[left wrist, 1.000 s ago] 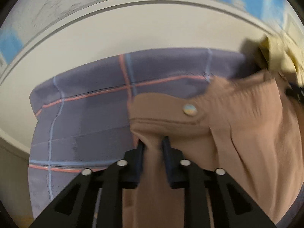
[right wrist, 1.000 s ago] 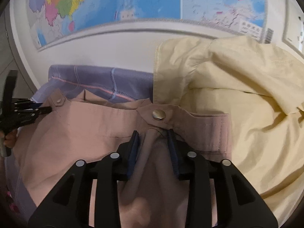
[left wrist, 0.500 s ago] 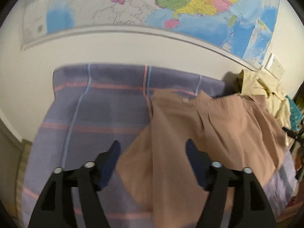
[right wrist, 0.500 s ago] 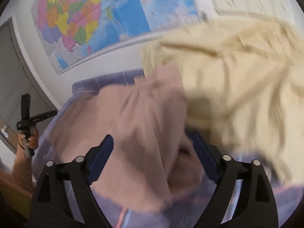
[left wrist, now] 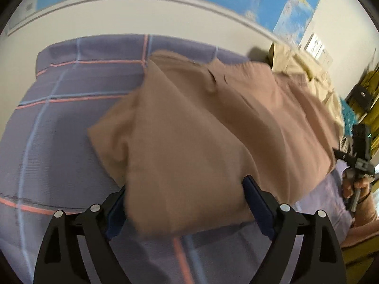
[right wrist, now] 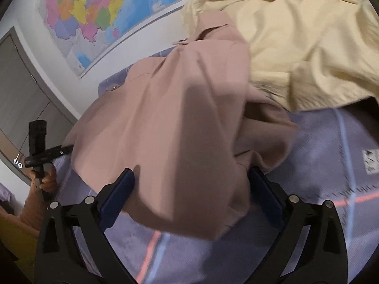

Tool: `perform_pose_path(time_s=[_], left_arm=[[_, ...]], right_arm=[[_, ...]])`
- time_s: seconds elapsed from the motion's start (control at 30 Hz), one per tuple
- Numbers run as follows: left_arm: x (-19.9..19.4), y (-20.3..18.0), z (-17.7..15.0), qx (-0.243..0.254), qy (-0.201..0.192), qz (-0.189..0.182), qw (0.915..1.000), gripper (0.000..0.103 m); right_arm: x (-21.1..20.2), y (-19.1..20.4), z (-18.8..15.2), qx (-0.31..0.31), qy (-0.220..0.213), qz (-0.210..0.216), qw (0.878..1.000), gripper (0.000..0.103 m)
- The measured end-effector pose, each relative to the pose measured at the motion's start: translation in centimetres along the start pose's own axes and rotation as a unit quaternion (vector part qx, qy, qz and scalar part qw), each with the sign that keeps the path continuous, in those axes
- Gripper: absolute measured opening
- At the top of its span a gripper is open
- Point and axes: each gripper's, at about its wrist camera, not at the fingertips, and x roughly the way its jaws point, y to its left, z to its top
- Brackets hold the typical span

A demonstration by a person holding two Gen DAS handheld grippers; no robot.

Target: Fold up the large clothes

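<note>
Step in hand, as I read it: letting go of the tan garment (left wrist: pixel 189 123) after a fold and getting both tools clear without disturbing it. Left hand-held gripper (left wrist: pixel 187 203): jaws opening, spread wide, folded near edge of the cloth lying between them, pads not pressing it. Right hand-held gripper (right wrist: pixel 189 194): jaws wide but just starting to close again, cloth between them, no pinch that I can see. To do this well I would draw each tool straight back along its own fingers, low and slow, so that no pad snags the loose hem and drags the top layer off the one beneath; I would also hold the right jaws wide until they are clear. The garment lies on the bed, on a purple plaid sheet (left wrist: pixel 61 118), doubled over into a thick soft slab. Its far end, with metal snap buttons (right wrist: pixel 182 40) showing, runs up against a crumpled yellow garment (right wrist: pixel 296 35) beside the wall. Fabric is thin and limp, with soft rounded creases rather than sharp ones. Near edge blurred in both views.
</note>
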Motion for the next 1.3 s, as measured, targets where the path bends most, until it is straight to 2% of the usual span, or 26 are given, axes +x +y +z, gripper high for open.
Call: perform_pose_path(time_s=[0.07, 0.1, 0.13, 0.2, 0.23, 0.33, 0.5, 0.53, 0.6, 0.67, 0.7, 0.73, 0.77, 0.8, 0.83, 0.87, 0.9, 1.03, 1.2, 1.23, 1.27, 1.3], left_arm=[[0.1, -0.5, 0.3, -0.003, -0.009, 0.009, 0.9999, 0.066], [0.0, -0.5, 0.5, -0.014, -0.011, 0.011, 0.9998, 0.06], [-0.2, -0.4, 0.5, -0.023, -0.011, 0.006, 0.9996, 0.049], [-0.6, -0.2, 0.6, -0.046, -0.009, -0.008, 0.9989, 0.04], [-1.2, -0.1, 0.6, -0.059, -0.008, -0.019, 0.9981, 0.031], [-3.5, 0.7, 0.2, -0.094, -0.015, -0.066, 0.9933, 0.025], [-6.8, 1.5, -2.8, -0.124, -0.014, -0.134, 0.9831, 0.023], [-6.8, 1.2, -3.4, -0.121, -0.009, -0.133, 0.9837, 0.024], [-5.9, 0.6, -4.8, -0.103, 0.018, -0.095, 0.99, 0.031], [-5.1, 0.6, -5.2, -0.095, 0.032, -0.071, 0.9924, 0.046], [-5.1, 0.7, -5.0, -0.097, 0.029, -0.062, 0.993, 0.049], [-5.4, 0.6, -4.5, -0.094, 0.022, -0.057, 0.9937, 0.049], [-6.0, 0.4, -4.1, -0.084, 0.008, -0.047, 0.9953, 0.052], [-7.0, -0.2, -3.4, -0.063, -0.012, -0.021, 0.9977, 0.058], [-7.6, -0.5, -3.0, -0.049, -0.025, -0.003, 0.9985, 0.071], [-8.1, -1.1, -2.3, -0.03, -0.038, 0.015, 0.9987, 0.076], [-8.2, -1.7, -1.6, -0.012, -0.04, 0.02, 0.9989, 0.076], [-5.7, -3.2, 1.0, 0.027, -0.02, 0.021, 0.9992, 0.076], [-0.5, -3.0, 2.9, 0.037, 0.037, 0.037, 0.9979, 0.074], [0.1, -2.6, 3.1, 0.036, 0.046, 0.036, 0.9976, 0.068], [0.8, -2.5, 3.4, 0.035, 0.055, 0.036, 0.9972, 0.06], [1.3, -2.3, 3.7, 0.033, 0.06, 0.037, 0.997, 0.056]], right_arm=[[0.5, -0.1, 0.5, 0.008, 0.005, 0.013, 1.0, 0.039], [0.9, -0.2, 0.7, 0.024, 0.015, 0.039, 0.999, 0.031], [0.9, -0.3, 0.8, 0.029, 0.017, 0.048, 0.998, 0.027], [0.4, 0.0, 1.0, 0.03, 0.016, 0.059, 0.998, 0.021], [-0.3, 0.0, 1.1, 0.044, 0.013, 0.079, 0.996, 0.018], [-3.5, 0.7, 1.0, 0.047, -0.004, 0.119, 0.992, 0.012], [-8.8, 2.2, -1.1, 0.041, -0.007, 0.152, 0.987, 0.011], [-9.3, 2.3, -1.8, 0.037, -0.001, 0.142, 0.989, 0.012], [-8.4, 1.6, -2.9, 0.045, 0.033, 0.118, 0.991, 0.016], [-7.0, 0.6, -3.6, 0.047, 0.063, 0.05, 0.996, 0.032], [-6.5, 0.1, -3.6, 0.057, 0.069, 0.034, 0.995, 0.039], [-6.5, -0.7, -3.6, 0.071, 0.069, 0.027, 0.995, 0.052], [-7.1, -1.3, -3.4, 0.081, 0.055, 0.015, 0.995, 0.064], [-8.0, -1.5, -3.2, 0.083, 0.04, 0.002, 0.996, 0.07], [-8.6, -1.5, -2.9, 0.077, 0.029, -0.01, 0.997, 0.077], [-9.2, -1.5, -2.6, 0.072, 0.017, -0.023, 0.997, 0.078], [-10.0, -1.3, -2.0, 0.064, -0.001, -0.039, 0.997, 0.078], [-9.2, -0.5, 0.0, 0.039, -0.027, -0.045, 0.998, 0.078], [-3.5, -0.8, 2.1, 0.023, 0.013, -0.054, 0.998, 0.076], [-2.5, -0.7, 2.3, 0.025, 0.019, -0.055, 0.998, 0.065], [-1.9, -0.6, 2.4, 0.025, 0.025, -0.049, 0.998, 0.05], [-1.4, -0.6, 2.6, 0.022, 0.028, -0.043, 0.998, 0.042]])
